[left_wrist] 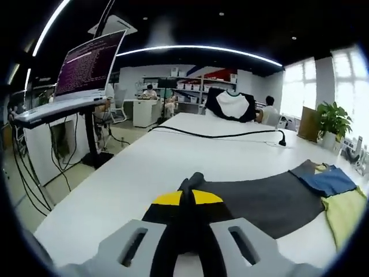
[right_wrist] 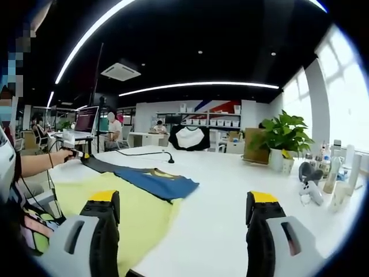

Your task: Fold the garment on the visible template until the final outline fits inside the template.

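Your left gripper point(left_wrist: 192, 199) has its yellow-tipped jaws pressed together on the dark sleeve end of the garment point(left_wrist: 271, 199), which lies flat on the white table point(left_wrist: 144, 161); from the pinch the cloth runs away to the right of the left gripper view, dark grey first, then a blue panel point(left_wrist: 328, 179), then yellow-green at the far edge, so its long axis stretches from this claw across towards your other hand. In the right gripper view the same garment point(right_wrist: 144, 202) lies to the left of and below your right gripper point(right_wrist: 183, 213), whose jaws stand wide apart with nothing between them, over the bare table beside the yellow-green part. There you can also see your left hand point(right_wrist: 63, 154) at the far sleeve end, forearm held low over the table. Whether a template is marked under the cloth cannot be told from here. Judging by this layout, the coming fold turns on carrying the sleeve along that long axis towards the body of the garment, and your left gripper is the one already holding it; your right is the nearer to the yellow-green hem, should it need steadying
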